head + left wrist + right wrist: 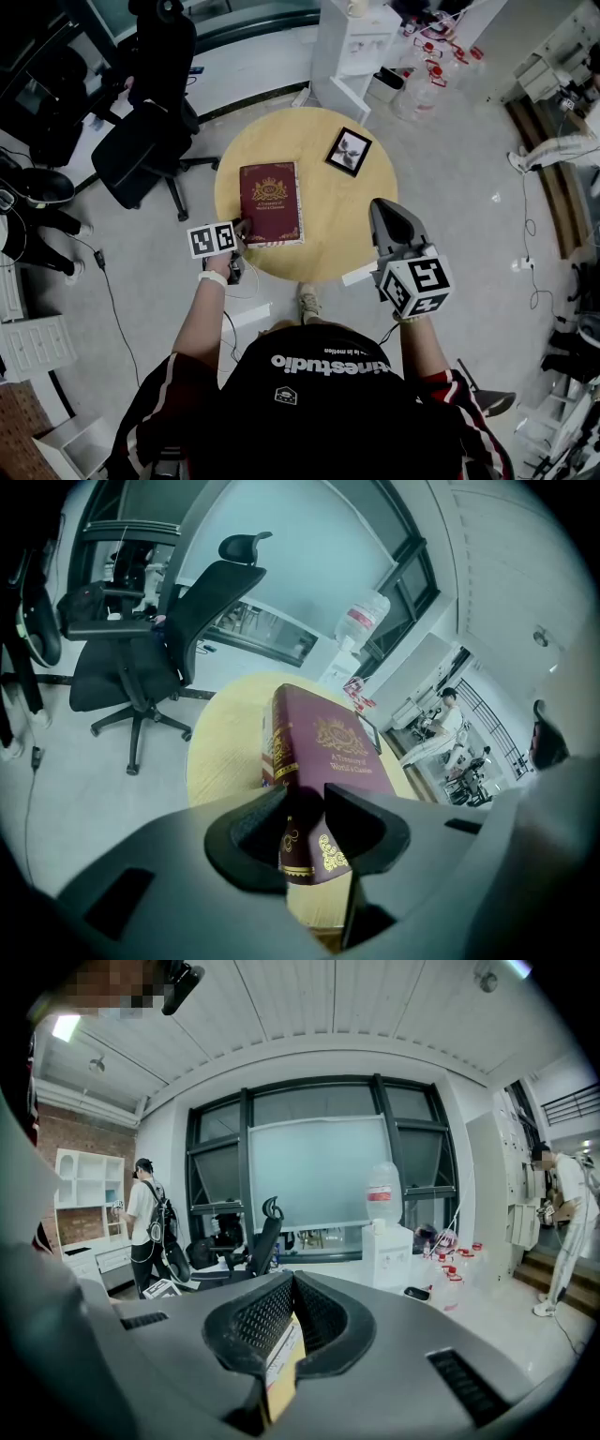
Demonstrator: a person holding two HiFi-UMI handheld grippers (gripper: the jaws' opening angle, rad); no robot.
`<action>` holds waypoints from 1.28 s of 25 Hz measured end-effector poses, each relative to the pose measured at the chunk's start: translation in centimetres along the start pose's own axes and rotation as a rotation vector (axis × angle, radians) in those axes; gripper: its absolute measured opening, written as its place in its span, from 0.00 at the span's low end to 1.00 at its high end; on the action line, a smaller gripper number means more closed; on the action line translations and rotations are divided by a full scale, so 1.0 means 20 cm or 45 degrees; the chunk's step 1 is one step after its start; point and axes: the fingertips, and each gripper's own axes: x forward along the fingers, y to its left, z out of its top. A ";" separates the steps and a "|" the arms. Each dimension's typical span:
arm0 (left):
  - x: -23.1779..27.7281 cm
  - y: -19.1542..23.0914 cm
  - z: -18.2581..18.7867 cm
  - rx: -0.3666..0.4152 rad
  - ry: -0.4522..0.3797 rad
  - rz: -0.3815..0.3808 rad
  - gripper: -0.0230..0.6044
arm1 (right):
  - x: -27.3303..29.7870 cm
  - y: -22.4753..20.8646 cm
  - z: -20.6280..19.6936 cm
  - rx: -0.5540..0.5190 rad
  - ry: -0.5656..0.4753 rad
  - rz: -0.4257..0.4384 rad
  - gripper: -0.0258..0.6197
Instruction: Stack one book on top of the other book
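A maroon hardback book (270,202) with gold print lies on the round wooden table (319,234), left of centre. A smaller black book (349,151) with a pale picture on its cover lies at the table's far right. My left gripper (242,228) is at the maroon book's near left corner. In the left gripper view that corner (309,846) sits between the jaws, which press on cover and spine, so my left gripper (307,803) is shut on it. My right gripper (380,204) hovers over the table's near right edge, shut on nothing (292,1283).
A black office chair (141,141) stands on the floor left of the table. A white cabinet (352,47) and water bottles (417,89) are beyond it. Cables (530,234) run over the floor at right. A person (148,1218) stands by the windows.
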 end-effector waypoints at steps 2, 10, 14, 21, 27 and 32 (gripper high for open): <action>0.02 -0.01 0.01 0.003 0.004 -0.004 0.25 | 0.00 0.00 -0.01 0.001 0.001 -0.006 0.08; 0.03 -0.03 0.01 -0.006 -0.008 0.003 0.25 | -0.03 -0.05 -0.02 0.010 0.005 -0.030 0.08; -0.01 -0.02 0.07 0.024 -0.060 0.036 0.25 | -0.05 -0.06 0.00 0.006 -0.003 -0.035 0.08; -0.19 -0.07 0.18 0.059 -0.184 0.016 0.25 | -0.13 -0.03 0.07 -0.017 -0.032 -0.044 0.08; -0.42 -0.17 0.25 0.127 -0.293 -0.033 0.25 | -0.24 0.05 0.12 -0.035 -0.064 -0.067 0.08; -0.66 -0.29 0.30 0.101 -0.425 -0.155 0.25 | -0.37 0.14 0.14 -0.020 -0.103 -0.084 0.08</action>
